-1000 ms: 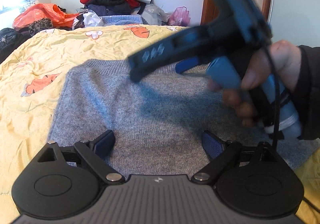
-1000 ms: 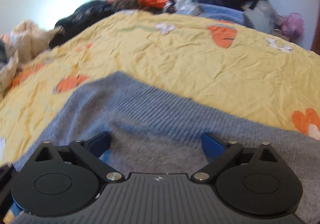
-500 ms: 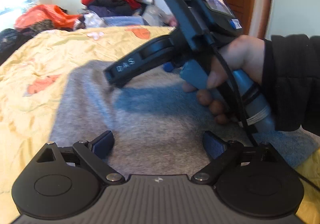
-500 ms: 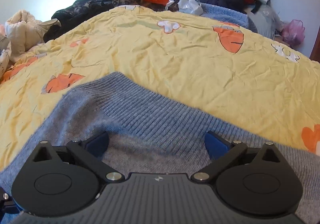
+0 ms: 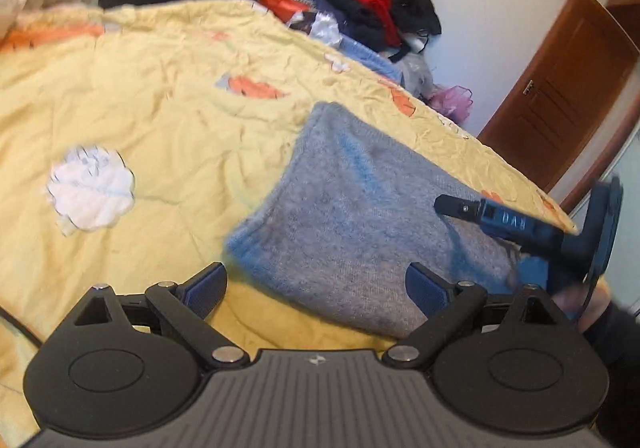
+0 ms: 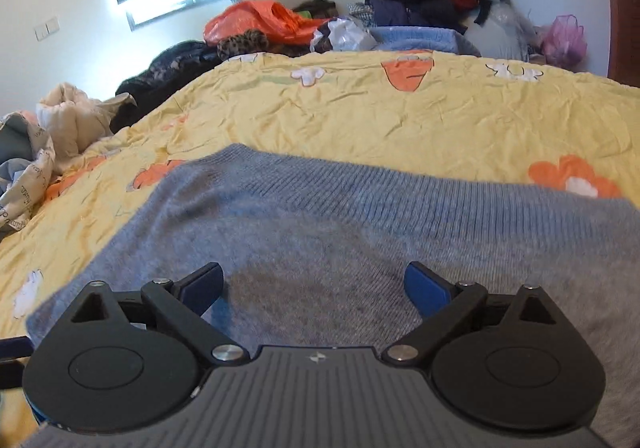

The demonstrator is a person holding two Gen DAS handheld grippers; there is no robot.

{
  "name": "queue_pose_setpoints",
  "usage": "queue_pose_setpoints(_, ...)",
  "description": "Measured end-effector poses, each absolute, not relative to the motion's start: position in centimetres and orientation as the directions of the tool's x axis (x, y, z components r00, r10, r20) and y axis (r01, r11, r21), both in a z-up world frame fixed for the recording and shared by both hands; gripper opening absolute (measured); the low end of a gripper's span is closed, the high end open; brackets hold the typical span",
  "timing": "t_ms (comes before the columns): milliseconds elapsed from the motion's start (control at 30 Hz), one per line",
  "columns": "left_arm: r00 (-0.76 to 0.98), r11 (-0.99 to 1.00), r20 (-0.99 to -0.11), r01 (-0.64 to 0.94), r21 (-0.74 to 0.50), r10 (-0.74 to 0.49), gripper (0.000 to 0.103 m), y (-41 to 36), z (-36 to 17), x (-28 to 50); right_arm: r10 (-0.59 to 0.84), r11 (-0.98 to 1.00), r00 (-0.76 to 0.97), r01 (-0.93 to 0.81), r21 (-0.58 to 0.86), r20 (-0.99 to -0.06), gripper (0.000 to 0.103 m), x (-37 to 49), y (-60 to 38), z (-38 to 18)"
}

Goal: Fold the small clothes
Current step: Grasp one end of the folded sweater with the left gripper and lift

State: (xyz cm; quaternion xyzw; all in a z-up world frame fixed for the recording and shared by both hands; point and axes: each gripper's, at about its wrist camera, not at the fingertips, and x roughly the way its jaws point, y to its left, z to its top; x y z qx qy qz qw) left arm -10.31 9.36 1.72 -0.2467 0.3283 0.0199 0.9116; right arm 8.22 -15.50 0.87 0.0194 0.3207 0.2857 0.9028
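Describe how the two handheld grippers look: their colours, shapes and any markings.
Both grippers match. The left gripper has a ribbed dark grey body with a small white logo, two round black discs, black linkage arms with silver pivots, and blue finger pads. The right gripper is the same; seen from the side in the left wrist view, its finger bears pale lettering. A dark sleeve shows beside it.

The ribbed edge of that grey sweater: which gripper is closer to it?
Right. The right gripper hangs open over the grey sweater, aimed at its ribbed edge just ahead. The left gripper sits open at the sweater's near corner, half over the yellow bedspread.
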Motion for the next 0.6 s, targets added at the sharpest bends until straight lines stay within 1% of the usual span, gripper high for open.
queue_pose_setpoints(100,0.797,0.833,-0.588,-0.230,-0.504,-0.136,0.097,9.8,1.4,-9.2,0.538,0.833,0.633,-0.501,0.236,-0.556,0.103,8.2,-15.5,0.7)
queue_pose_setpoints(233,0.803,0.776,-0.589,-0.313,-0.547,-0.090,0.096,10.4,1.4,-7.7,0.572,0.817,0.628,-0.495,0.296,-0.528,0.103,8.3,-16.4,0.6)
queue_pose_setpoints(300,0.788,0.788,-0.614,-0.350,-0.506,-0.044,0.071,10.0,1.7,-7.1,0.596,0.802,0.624,-0.487,0.346,-0.505,0.102,8.4,-17.2,0.6)
queue_pose_setpoints(333,0.774,0.803,-0.633,-0.365,-0.472,-0.020,0.054,9.8,1.7,-6.8,0.607,0.795,0.623,-0.482,0.369,-0.494,0.102,8.5,-17.6,0.6)
queue_pose_setpoints(367,0.768,0.811,-0.641,-0.370,-0.453,-0.008,0.045,9.6,1.8,-6.7,0.615,0.788,0.621,-0.477,0.388,-0.485,0.102,8.5,-17.9,0.5)
queue_pose_setpoints(433,0.759,0.809,-0.652,-0.377,-0.451,-0.010,0.038,9.8,1.7,-6.6,0.626,0.779,0.620,-0.472,0.413,-0.473,0.102,8.6,-18.2,0.4)
queue_pose_setpoints(500,0.758,0.794,-0.652,-0.381,-0.473,-0.024,0.036,10.1,1.7,-6.8,0.630,0.775,0.619,-0.470,0.422,-0.469,0.102,8.6,-18.4,0.4)
queue_pose_setpoints(533,0.755,0.787,-0.655,-0.385,-0.483,-0.033,0.027,10.3,1.6,-6.9,0.630,0.775,0.619,-0.470,0.422,-0.469,0.102,8.6,-18.4,0.4)
queue_pose_setpoints(567,0.750,0.780,-0.660,-0.390,-0.489,-0.039,0.013,10.4,1.5,-6.9,0.630,0.775,0.619,-0.470,0.421,-0.469,0.102,8.6,-18.4,0.4)
queue_pose_setpoints(600,0.748,0.777,-0.662,-0.390,-0.494,-0.045,0.010,10.5,1.4,-6.9,0.630,0.775,0.619,-0.470,0.422,-0.469,0.102,8.6,-18.4,0.4)
